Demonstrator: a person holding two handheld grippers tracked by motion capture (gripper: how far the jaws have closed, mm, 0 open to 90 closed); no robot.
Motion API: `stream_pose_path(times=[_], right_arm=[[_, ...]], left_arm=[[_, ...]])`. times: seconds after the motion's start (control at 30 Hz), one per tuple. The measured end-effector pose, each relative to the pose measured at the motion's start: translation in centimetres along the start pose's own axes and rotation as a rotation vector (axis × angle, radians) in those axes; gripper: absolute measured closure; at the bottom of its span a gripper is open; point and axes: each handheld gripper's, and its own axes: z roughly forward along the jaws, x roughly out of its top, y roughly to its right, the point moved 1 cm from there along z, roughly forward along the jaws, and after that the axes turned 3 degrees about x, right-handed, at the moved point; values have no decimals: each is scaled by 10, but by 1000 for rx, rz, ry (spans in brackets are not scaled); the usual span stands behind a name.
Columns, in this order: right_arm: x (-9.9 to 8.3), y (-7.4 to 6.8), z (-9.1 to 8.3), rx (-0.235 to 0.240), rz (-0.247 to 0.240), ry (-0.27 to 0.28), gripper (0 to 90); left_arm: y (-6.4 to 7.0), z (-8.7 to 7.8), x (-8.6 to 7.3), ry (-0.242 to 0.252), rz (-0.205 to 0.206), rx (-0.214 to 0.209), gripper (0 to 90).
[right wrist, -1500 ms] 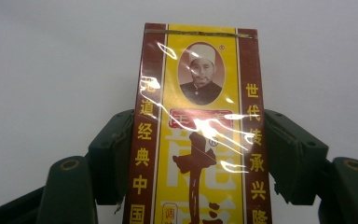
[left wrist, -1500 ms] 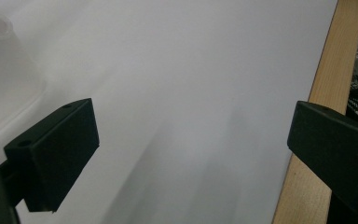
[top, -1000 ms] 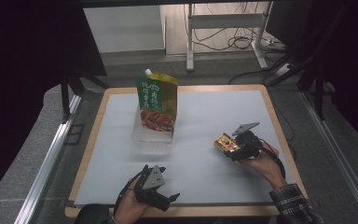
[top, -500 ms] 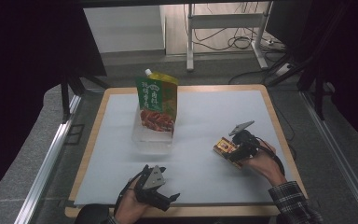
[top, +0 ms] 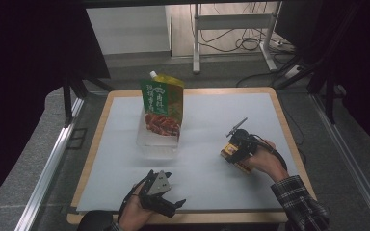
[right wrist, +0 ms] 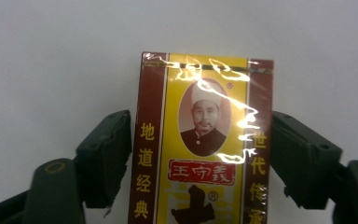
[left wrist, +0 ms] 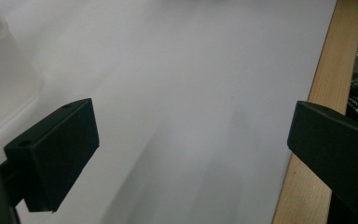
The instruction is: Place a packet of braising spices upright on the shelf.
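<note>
1. Box (right wrist: 203, 154): small yellow-and-maroon carton in glossy film, at the right of the counter, gripped by the right tongs (top: 234, 153). In the right gripper view the jaws press its two long sides. Whether it rests on the sheet or hangs just above it is hard to tell from the high view.
2. Handling, judged: light and stiff, with firm edges; the film looks slippery, so a hold across the long sides near mid-length seems safest. Too hard a squeeze could dent the card.
3. Left tongs (top: 166, 204): near edge of the counter, left of centre, jaws spread wide and holding nothing.
4. Pouch (top: 163, 107): green spouted stand-up pack, upright in a clear tub (top: 156, 140) at centre, well apart from the box.
5. Counter (top: 212, 173): wooden board covered by a smooth white sheet, flat, with plenty of free room.
6. Room: dim, grey floor, metal frame legs and loose cables at the far side.
</note>
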Motion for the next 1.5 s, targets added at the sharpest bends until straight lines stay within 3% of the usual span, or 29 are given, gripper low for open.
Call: stream_pose_path(times=[0.07,0.3,0.6,0.7,0.87,1.07,1.3,1.5], right_arm=[[-1,-1,2,-20,4,-10,311],[-2,-3,-1,-14,10,-14,319],[-2,-3,-19,2,23,75,319],[1,-4,-28,1,9,131,319],[4,-7,-35,10,-6,170,319],[11,-14,-47,34,-35,257,319],[17,-18,-54,43,-40,326,319],[25,-23,-63,55,-52,426,320]], left_arm=[[0,0,0,-1,0,0,15],[0,0,0,0,0,1,15],[0,0,0,0,-1,1,16],[0,0,0,1,-2,3,16],[0,0,0,1,-1,3,15],[0,0,0,1,-1,4,16],[-1,-1,0,-1,3,6,16],[-1,-1,0,0,4,7,15]])
